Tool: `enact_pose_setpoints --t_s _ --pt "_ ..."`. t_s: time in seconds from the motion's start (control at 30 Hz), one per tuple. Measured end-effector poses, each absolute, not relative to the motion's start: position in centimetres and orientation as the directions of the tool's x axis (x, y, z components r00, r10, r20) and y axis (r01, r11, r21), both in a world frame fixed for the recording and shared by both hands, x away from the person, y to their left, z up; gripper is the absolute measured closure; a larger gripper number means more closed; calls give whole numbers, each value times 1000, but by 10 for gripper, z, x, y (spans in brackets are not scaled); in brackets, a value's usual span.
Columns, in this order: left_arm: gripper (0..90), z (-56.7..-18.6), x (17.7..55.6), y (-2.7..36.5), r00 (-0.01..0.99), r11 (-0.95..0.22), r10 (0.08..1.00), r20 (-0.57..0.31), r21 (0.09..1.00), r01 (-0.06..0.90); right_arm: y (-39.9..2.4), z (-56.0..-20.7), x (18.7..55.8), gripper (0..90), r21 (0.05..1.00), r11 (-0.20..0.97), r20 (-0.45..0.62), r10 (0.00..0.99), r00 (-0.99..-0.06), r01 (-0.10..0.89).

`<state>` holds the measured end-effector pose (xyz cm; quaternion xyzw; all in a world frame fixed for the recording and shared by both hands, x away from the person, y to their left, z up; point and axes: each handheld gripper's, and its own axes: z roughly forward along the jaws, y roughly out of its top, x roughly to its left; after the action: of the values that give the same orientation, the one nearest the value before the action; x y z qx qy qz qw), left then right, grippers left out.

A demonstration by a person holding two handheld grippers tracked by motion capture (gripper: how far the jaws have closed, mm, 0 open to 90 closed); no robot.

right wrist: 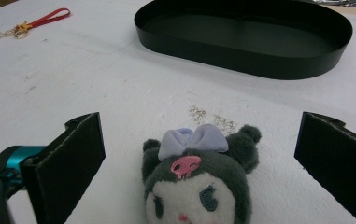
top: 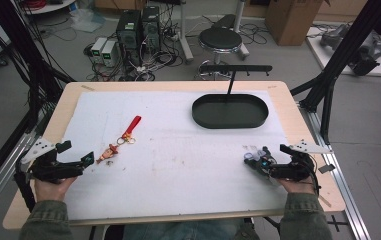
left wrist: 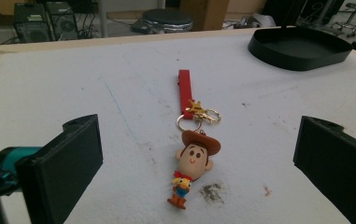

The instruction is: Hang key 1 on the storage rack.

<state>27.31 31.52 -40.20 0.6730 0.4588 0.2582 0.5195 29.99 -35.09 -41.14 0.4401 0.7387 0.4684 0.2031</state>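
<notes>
1. The fingers (left wrist: 68, 163) of the left gripper (left wrist: 199, 170) stood wide apart in the left gripper view, one at the lower left of the frame and one at the lower right, with nothing pressed between them.
2. We saw the cowboy keychain (left wrist: 192, 163) lying on the white mat (left wrist: 96, 84) between those fingers, touching neither, its red strap (left wrist: 184, 91) running toward the top of the frame.
3. The fingers (right wrist: 70, 163) of the right gripper (right wrist: 199, 170) also stood wide in the right gripper view, closed on nothing.
4. We saw the dark plush toy (right wrist: 199, 182) with its lilac bow at the bottom centre of that frame, lying on the mat between the fingers and clear of both.
5. The black oval tray (right wrist: 259, 60) lay beyond the plush, along the top of the frame, well apart from it.
6. In the high view, we found the left gripper (top: 85, 161) at the lower left of the table (top: 60, 110), just beside the keychain (top: 110, 152), and the right gripper (top: 250, 162) at the lower right by the plush (top: 253, 154), each held in a hand.
7. The tray (top: 230, 120) sat at the upper right of the mat.
</notes>
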Motion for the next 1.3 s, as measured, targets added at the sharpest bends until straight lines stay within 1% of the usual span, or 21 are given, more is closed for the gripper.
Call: enact_pose_setpoints --t_s 0.73,0.87,1.17,1.3 --pt "17 -403 275 314 456 -40 880 -135 935 353 -349 -415 302 9 863 202 90 841 -534 463" --pt "18 -403 276 312 458 -58 880 -125 930 364 -349 -415 302 9 862 200 92 841 -533 465" --pt "18 -395 284 297 472 -143 878 -79 898 416 -351 -414 300 9 864 183 103 847 -522 469" --pt "18 -394 294 291 484 -154 870 -89 885 439 -351 -415 301 8 863 193 96 844 -527 466"
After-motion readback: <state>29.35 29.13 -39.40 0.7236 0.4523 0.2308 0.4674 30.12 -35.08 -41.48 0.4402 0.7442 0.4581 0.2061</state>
